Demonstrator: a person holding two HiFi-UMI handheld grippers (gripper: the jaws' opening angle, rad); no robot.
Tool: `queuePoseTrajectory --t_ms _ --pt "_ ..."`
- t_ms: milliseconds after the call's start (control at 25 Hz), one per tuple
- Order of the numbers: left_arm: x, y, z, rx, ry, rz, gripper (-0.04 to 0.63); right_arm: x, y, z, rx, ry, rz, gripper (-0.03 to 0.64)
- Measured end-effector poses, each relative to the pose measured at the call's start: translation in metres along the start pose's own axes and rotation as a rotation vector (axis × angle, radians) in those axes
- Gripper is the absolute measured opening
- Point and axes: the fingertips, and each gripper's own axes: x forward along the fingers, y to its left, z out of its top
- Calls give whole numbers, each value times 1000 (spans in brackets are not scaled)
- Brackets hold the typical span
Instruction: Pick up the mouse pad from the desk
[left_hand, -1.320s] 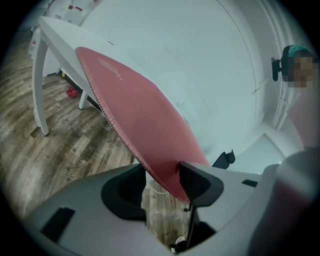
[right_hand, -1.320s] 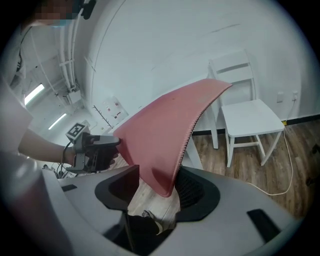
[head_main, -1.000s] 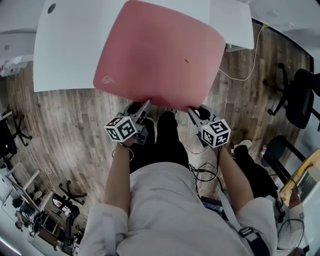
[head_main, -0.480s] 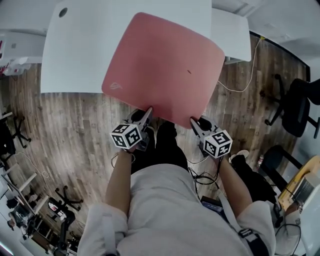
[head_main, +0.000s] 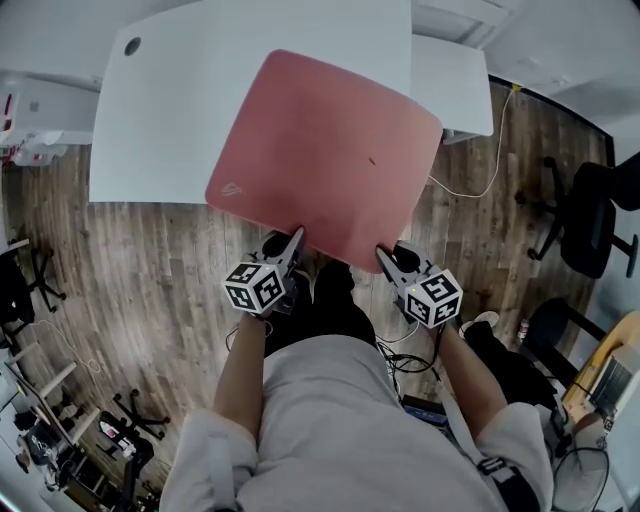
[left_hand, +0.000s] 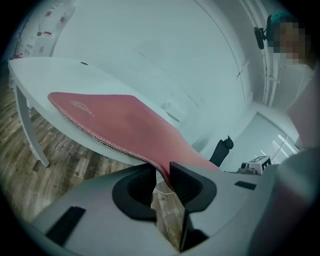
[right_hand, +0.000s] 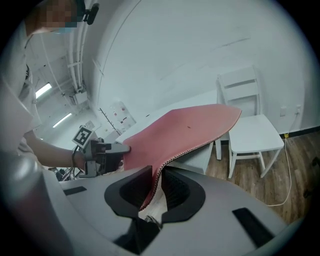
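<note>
The pink mouse pad hangs lifted over the white desk, with its near edge toward me. My left gripper grips that edge at the left, and my right gripper grips it at the right. In the left gripper view the stitched edge of the pad runs down between the jaws of the left gripper, which are still closing on it. The right gripper view shows the pad pinched between the jaws of the right gripper, also still closing, and the left gripper at the pad's other corner.
A white chair stands at the desk's right end. A cable trails over the wooden floor beside it. Black office chairs stand at the far right. My legs are below the grippers.
Both grippers have risen with the pad's near edge, and the pad now bends up off the desk. More of the desk's far left side shows in the head view.
</note>
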Motion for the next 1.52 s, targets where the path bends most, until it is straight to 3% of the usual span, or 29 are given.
queuePoseTrajectory --t_ms 320,720,1000,1280,1520 --pt "-4 -21 26 51 -70 -10 74 -10 11 42 -80 -60 41 74" --pt "-15 -40 87 84 -205 -1 44 -12 28 119 -163 -173 49 74" --pt "-28 -53 134 245 -275 49 43 -11 49 171 -272 -238 -5 74" --pt "-32 -68 186 277 -369 2 40 -15 58 215 -336 -309 -116 74" --pt "-28 -82 246 406 -389 -5 40 -17 61 265 -333 -370 -197 74"
